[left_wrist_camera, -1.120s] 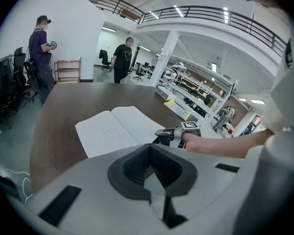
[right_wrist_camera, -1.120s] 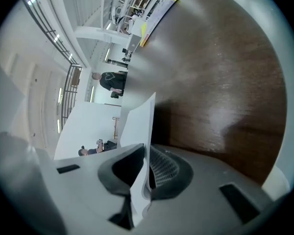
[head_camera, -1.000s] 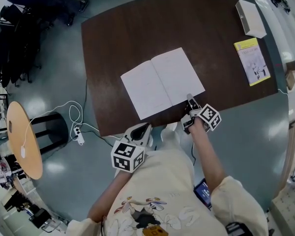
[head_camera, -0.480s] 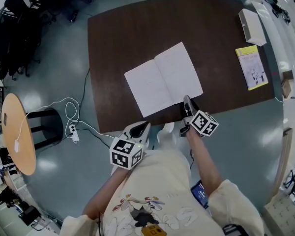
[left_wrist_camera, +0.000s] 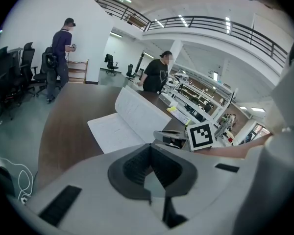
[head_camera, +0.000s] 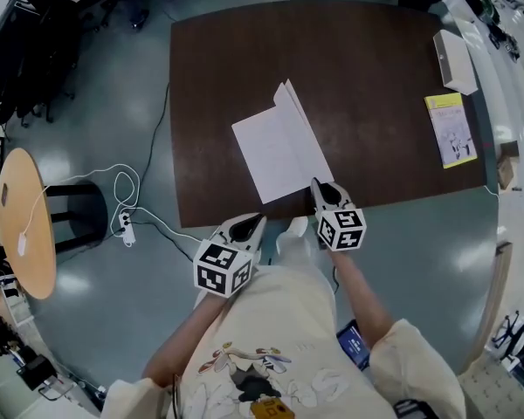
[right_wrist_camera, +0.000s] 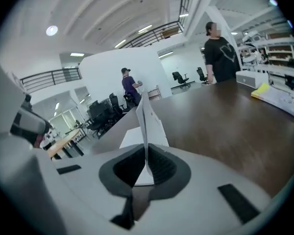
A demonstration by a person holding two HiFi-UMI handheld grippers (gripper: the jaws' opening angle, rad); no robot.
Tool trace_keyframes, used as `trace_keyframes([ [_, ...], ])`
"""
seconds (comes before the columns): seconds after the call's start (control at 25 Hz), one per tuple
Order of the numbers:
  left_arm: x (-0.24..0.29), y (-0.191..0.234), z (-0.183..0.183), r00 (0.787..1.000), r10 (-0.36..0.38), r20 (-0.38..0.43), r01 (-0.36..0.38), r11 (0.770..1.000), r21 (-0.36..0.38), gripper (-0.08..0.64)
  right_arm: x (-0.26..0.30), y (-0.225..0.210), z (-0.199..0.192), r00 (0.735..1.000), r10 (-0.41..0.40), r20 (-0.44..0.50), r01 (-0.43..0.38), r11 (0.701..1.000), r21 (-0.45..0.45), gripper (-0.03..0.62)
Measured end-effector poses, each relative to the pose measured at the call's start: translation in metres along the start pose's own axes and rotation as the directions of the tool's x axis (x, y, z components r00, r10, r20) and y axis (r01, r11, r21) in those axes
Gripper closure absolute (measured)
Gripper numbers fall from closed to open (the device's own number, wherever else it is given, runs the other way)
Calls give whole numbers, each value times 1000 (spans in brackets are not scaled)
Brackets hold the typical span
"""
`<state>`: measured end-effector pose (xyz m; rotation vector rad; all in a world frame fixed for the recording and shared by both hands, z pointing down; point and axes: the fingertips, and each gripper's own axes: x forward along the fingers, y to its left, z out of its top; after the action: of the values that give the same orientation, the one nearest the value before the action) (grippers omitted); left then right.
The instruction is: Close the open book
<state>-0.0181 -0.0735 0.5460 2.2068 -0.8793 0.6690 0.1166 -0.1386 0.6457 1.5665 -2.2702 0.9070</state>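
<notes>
The white book [head_camera: 275, 151] lies on the dark brown table [head_camera: 384, 94] near its front edge. Its left half lies flat while the right half stands up on edge. My right gripper [head_camera: 317, 187] is shut on the lower corner of that raised half. In the right gripper view the raised half [right_wrist_camera: 148, 116] runs straight up from between the pads, and the jaws have just closed a little further on it. My left gripper [head_camera: 251, 225] hangs off the table's front edge, left of the book, shut and holding nothing. The left gripper view shows the book [left_wrist_camera: 127, 121] ahead and the right gripper [left_wrist_camera: 170, 137] beside it.
A yellow booklet [head_camera: 450, 129] and a white box [head_camera: 457, 58] lie at the table's right end. On the floor to the left are a round wooden table [head_camera: 22, 225], a power strip with cable [head_camera: 122, 225] and office chairs [head_camera: 35, 51]. People stand beyond the table's far end.
The book's right half has risen from flat to standing on edge, swung leftward with the right gripper, which rolled and lifted. The left gripper has shifted slightly.
</notes>
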Motion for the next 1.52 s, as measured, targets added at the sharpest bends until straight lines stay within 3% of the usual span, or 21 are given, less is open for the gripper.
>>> trace_keyframes([
  [0.16,-10,11,-2,1000,23,15,-22,1000,-17,555,12,20,-14,997,-6,-72,-9,978,-209,571],
  [0.28,-17,19,-4,999,41,28,-40,999,-34,555,25,35,-29,991,-12,-132,-38,927,-372,571],
  [0.36,-21,21,-5,998,50,35,-49,998,-41,555,32,40,-42,985,-22,-173,-56,900,-432,571],
  [0.52,-29,25,-9,997,62,40,-60,997,-50,555,41,50,-58,970,-31,-241,-90,875,-476,563],
  [0.72,-33,27,-13,997,67,41,-65,996,-66,555,54,62,-85,931,-41,-363,-157,852,-499,460],
  [0.92,-35,28,-13,997,62,53,-58,996,-74,555,59,64,-99,914,-49,-403,-196,815,-545,439],
  [1.04,-37,29,-14,997,56,59,-51,996,-78,555,60,67,-103,897,-22,-443,-240,816,-526,428],
  [1.2,-35,26,-13,996,44,71,-38,996,-80,555,56,71,-102,868,53,-494,-305,842,-445,399],
  [1.28,-35,25,-12,996,39,78,-33,996,-78,555,51,73,-95,872,76,-484,-304,859,-413,394],
  [1.52,-39,23,-9,995,23,95,-16,997,-79,555,24,89,-55,917,128,-378,-275,890,-365,396],
])
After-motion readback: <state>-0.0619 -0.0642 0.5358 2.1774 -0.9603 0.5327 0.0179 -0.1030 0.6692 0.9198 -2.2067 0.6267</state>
